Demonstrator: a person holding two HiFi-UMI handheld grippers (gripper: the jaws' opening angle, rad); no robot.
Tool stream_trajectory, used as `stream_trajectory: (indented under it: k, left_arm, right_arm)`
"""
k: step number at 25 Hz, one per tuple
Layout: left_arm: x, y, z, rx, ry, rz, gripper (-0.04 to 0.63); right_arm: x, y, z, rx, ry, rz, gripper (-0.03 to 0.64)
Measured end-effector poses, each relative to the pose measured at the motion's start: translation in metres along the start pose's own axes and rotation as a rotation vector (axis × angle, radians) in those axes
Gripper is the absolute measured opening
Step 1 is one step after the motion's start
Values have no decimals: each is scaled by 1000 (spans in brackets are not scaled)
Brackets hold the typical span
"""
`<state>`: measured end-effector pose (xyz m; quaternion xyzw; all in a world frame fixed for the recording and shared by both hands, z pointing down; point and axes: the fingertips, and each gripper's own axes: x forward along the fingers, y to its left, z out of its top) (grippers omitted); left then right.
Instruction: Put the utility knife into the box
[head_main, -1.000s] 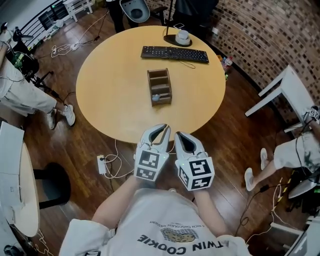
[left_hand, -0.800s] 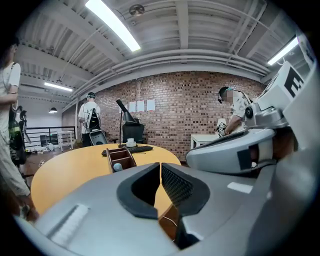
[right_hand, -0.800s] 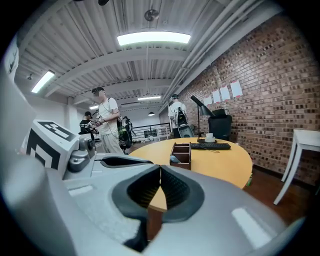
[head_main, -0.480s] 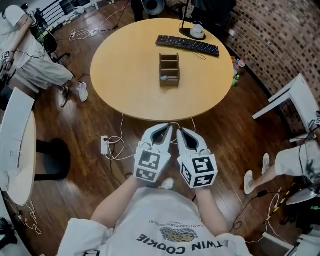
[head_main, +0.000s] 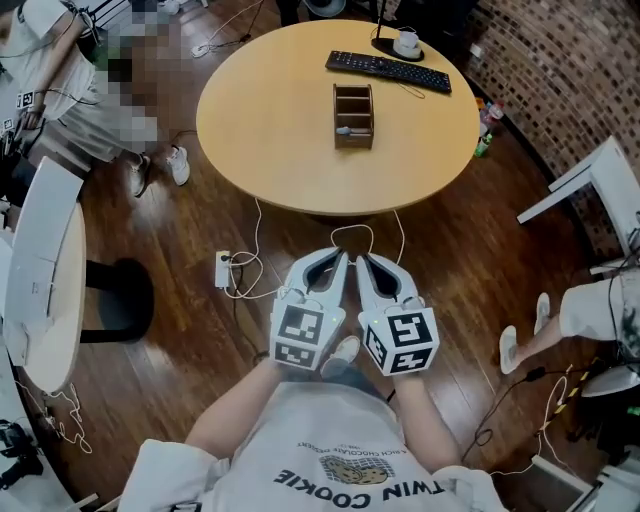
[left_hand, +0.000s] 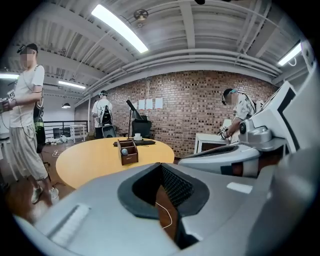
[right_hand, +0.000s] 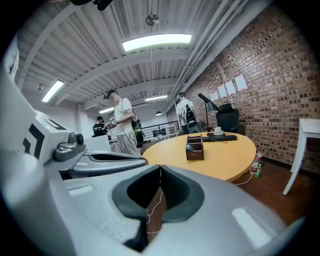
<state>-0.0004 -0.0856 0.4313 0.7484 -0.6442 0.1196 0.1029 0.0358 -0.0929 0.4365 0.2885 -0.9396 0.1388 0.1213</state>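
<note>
The brown wooden box (head_main: 353, 115) stands on the round table (head_main: 260, 130), well ahead of both grippers. It also shows in the left gripper view (left_hand: 128, 151) and the right gripper view (right_hand: 194, 148). A small grey-blue thing (head_main: 343, 130), which may be the utility knife's end, lies in the box's nearest compartment. My left gripper (head_main: 340, 256) and right gripper (head_main: 363, 259) hang side by side over the wooden floor, short of the table. Both are shut with nothing between their pads, as the left gripper (left_hand: 161, 165) and right gripper (right_hand: 160, 167) show in their own views.
A black keyboard (head_main: 388, 72) and a cup (head_main: 407, 43) sit at the table's far side. A power strip (head_main: 224, 270) and cables lie on the floor by the table. Bottles (head_main: 487, 130) stand to the right, near a white table (head_main: 600, 190). A person (head_main: 90, 90) stands at left.
The table and box have slid up and away in the head view as I backed off. The grippers now hang over the floor, still side by side.
</note>
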Motion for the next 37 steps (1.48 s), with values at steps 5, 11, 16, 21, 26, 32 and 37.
stream_trajectory:
  k: [5, 11, 16, 21, 26, 32, 37]
  left_arm:
    - [-36, 10, -11, -6, 17, 7, 8]
    - [-88, 17, -27, -25, 21, -13, 8]
    - [-132, 14, -39, -26, 17, -40, 8]
    - [-170, 15, -55, -30, 18, -55, 8]
    - [-193, 7, -66, -19, 16, -82, 8]
    - [-213, -1, -74, -29, 19, -111, 8]
    - [-224, -8, -75, -38, 25, -129, 8]
  right_arm:
    - [-4, 39, -9, -19, 16, 5, 3]
    - [-21, 91, -22, -24, 17, -19, 2]
    - [-41, 129, -36, -19, 11, -53, 2]
    - [-58, 164, -50, -20, 11, -80, 3]
    - [-72, 183, -61, -18, 10, -109, 3]
    - [-89, 198, -68, -24, 20, -137, 3]
    - [-98, 206, -69, -22, 29, -145, 3]
